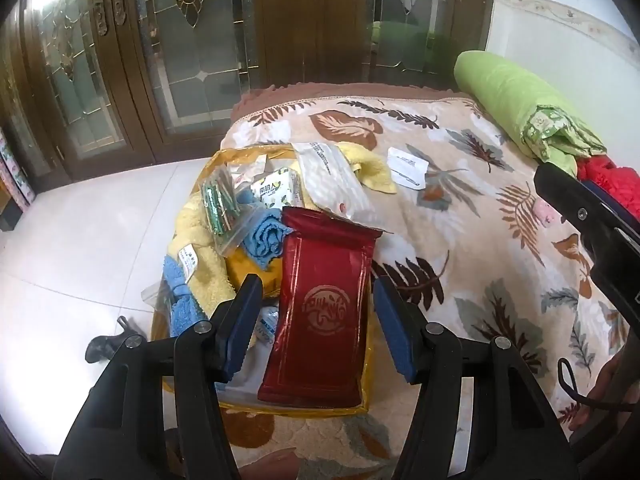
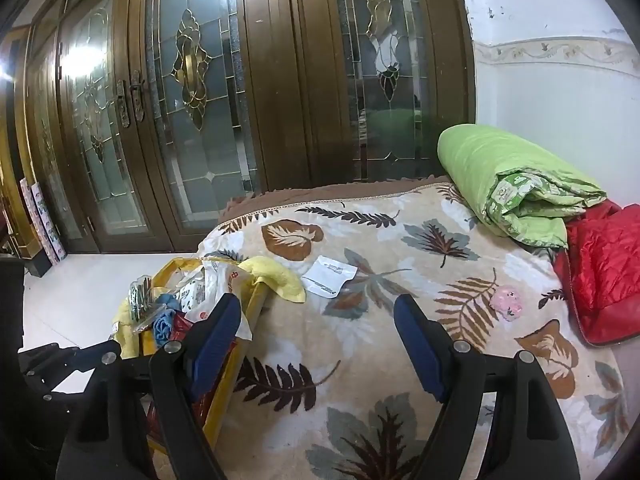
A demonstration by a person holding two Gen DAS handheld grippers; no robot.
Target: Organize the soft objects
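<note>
A yellow storage bag (image 1: 218, 158) sits at the bed's left edge, full of soft items: a yellow towel (image 1: 200, 264), a blue cloth (image 1: 264, 236), a tissue pack (image 1: 276, 192) and a white packet (image 1: 332, 184). On top lies a dark red foil packet (image 1: 324, 304). My left gripper (image 1: 318, 284) stands open astride it, with a gap at each pad. My right gripper (image 2: 318, 302) is open over the leaf-print blanket (image 2: 360, 360), nothing between its fingers. A yellow cloth (image 2: 276, 276) hangs over the bag's rim, with a white sachet (image 2: 330, 276) beside it on the blanket.
A rolled green quilt (image 2: 516, 184) and a red padded jacket (image 2: 600, 268) lie at the bed's far right. A small pink thing (image 2: 506, 300) rests on the blanket. Wooden glass-panelled doors (image 2: 200, 120) stand behind, and white floor tiles (image 1: 80, 240) lie to the left, with a black shoe (image 1: 108, 344).
</note>
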